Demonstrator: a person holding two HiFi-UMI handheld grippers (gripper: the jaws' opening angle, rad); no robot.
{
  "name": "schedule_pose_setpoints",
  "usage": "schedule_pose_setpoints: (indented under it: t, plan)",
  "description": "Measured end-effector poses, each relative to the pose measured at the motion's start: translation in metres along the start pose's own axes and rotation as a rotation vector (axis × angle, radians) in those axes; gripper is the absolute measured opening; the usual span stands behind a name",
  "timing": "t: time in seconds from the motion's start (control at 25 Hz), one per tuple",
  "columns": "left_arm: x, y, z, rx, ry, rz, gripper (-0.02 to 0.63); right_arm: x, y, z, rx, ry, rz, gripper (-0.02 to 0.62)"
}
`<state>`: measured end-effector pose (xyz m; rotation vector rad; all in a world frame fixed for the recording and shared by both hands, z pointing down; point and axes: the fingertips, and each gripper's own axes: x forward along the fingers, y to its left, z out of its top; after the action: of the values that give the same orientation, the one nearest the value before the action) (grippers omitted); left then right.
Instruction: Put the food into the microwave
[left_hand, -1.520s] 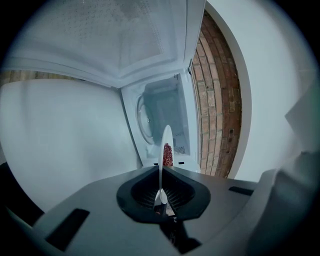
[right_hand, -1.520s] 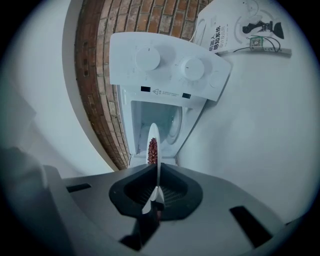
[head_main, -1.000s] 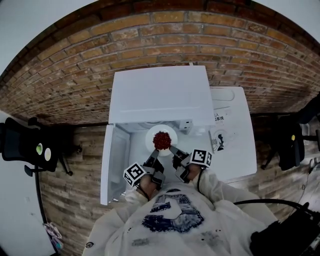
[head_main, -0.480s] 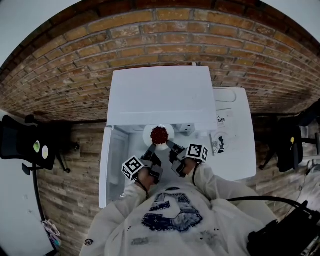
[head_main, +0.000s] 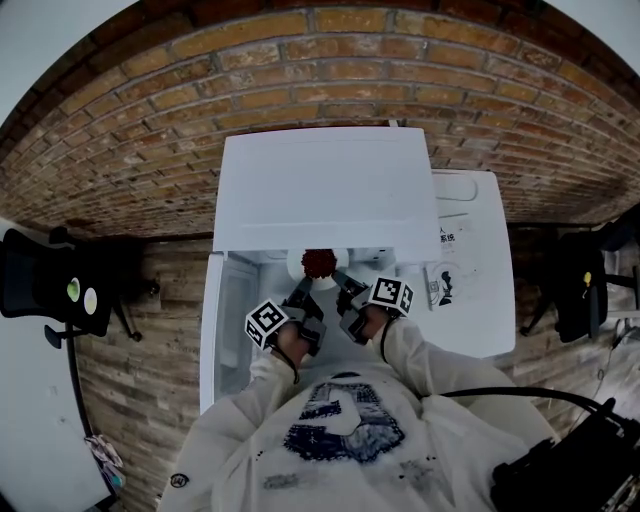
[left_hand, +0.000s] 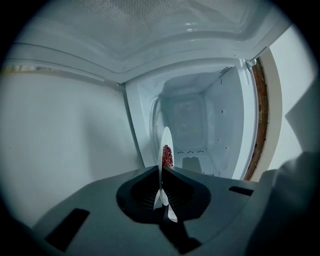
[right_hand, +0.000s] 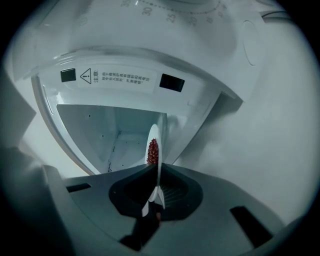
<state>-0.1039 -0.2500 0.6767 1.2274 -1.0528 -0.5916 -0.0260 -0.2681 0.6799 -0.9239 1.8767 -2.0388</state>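
1. Microwave (head_main: 325, 190): white, against a brick wall (head_main: 150, 130). Door (head_main: 213, 330) swung open to the left; cavity (left_hand: 192, 125) bare inside, with small perforations in its walls.
2. Plate (head_main: 318, 262): white, held at the cavity mouth, far edge already under the microwave's top.
3. Food (head_main: 319, 264): heap of small dark-red pieces, piled on the middle of the plate.
4. Left gripper (head_main: 304, 292): jaws clenched on the plate's near-left rim, seen edge-on in the left gripper view.
5. Right gripper (head_main: 343, 283): jaws likewise clamped on the near-right rim.
6. Warning label (right_hand: 122, 77): on the frame above the cavity, with a triangle symbol and two lines of print too small to read.
7. Dial scale (right_hand: 160, 11): figures 30 and 25 legible at the right gripper view's top edge.
8. White unit (head_main: 470, 270): just right of the microwave, bearing stickers with dark print, not legible.
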Motion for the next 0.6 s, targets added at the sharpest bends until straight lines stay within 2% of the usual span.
schedule_pose_setpoints:
  t: [0.6]
  plan:
    - [0.019,0.006,0.024,-0.021,-0.021,0.023,0.018,0.026,-0.003,0.014,0.033,-0.055,-0.007,0.025]
